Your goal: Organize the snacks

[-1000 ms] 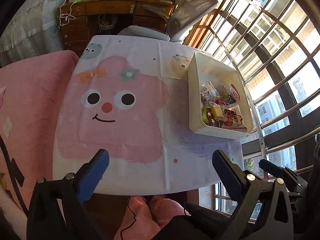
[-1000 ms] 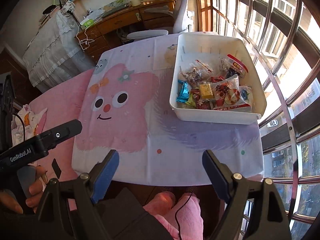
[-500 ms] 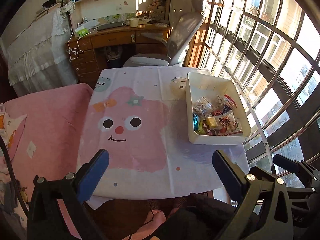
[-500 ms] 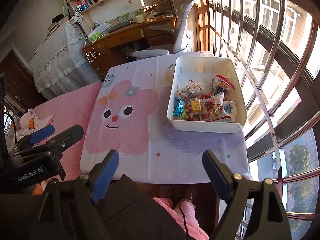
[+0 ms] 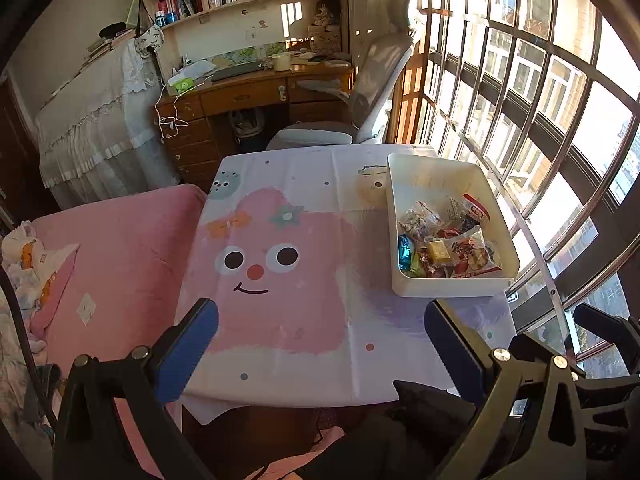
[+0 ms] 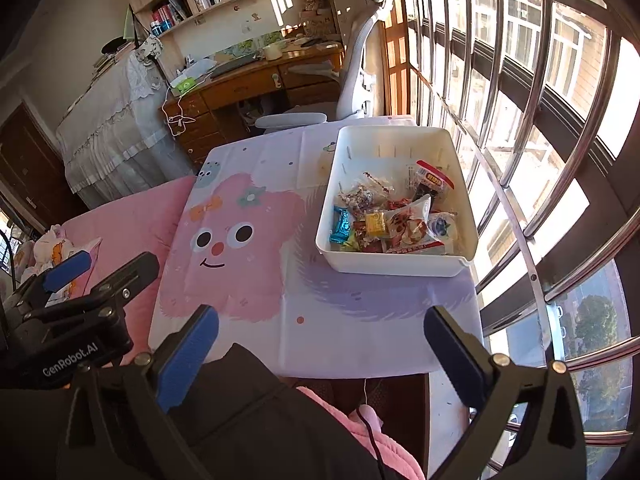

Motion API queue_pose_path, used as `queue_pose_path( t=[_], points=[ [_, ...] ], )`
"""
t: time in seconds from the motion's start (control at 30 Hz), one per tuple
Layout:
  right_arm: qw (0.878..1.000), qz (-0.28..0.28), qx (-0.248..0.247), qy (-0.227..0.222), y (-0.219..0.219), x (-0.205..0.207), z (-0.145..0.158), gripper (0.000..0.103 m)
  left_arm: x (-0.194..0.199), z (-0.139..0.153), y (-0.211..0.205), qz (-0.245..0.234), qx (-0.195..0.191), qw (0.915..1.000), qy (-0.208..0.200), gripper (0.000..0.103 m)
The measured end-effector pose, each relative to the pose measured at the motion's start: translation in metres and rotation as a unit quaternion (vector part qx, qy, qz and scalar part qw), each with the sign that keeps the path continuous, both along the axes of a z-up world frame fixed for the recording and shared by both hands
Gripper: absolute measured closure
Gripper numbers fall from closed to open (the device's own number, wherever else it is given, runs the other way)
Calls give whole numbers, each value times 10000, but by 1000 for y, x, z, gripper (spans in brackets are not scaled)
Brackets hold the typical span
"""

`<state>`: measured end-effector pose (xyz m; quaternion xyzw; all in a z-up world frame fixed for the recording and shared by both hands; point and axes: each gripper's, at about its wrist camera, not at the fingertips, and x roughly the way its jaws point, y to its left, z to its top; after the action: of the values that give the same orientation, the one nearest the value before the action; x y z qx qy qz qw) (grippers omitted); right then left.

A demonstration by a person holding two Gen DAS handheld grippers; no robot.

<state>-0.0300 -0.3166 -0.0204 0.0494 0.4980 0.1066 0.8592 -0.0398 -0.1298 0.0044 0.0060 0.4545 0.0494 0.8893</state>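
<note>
Chair behind table; window bars beside snack bin.

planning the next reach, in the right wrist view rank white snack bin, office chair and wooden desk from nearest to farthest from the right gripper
1. white snack bin: on the tablecloth, up and right of the right gripper, whose empty jaws are opening.
2. office chair: just beyond the table's far edge.
3. wooden desk: behind the chair, under the bookshelves.

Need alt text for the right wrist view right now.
A white bin of wrapped snacks sits on a cartoon tablecloth beside the window. The right tongs are opening, nothing between them; the left tongs show at the left edge.
</note>
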Motion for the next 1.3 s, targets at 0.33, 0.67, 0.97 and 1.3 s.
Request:
queue_pose_path(
  t=[0.33,0.67,0.97,1.3],
  points=[
    [9998,209,-18,50,5,8,-3,0,3,-5,5,248,22,9996,121,1],
    [9997,225,-34,114,5,14,-7,0,9,-6,6,282,55,9995,113,1],
    [9996,198,-29,216,4,22,-11,0,13,-7,5,263,45,9995,161,1],
    [9993,158,-35,344,2,28,-16,0,19,-12,6,246,23,9994,240,1]
  ],
)
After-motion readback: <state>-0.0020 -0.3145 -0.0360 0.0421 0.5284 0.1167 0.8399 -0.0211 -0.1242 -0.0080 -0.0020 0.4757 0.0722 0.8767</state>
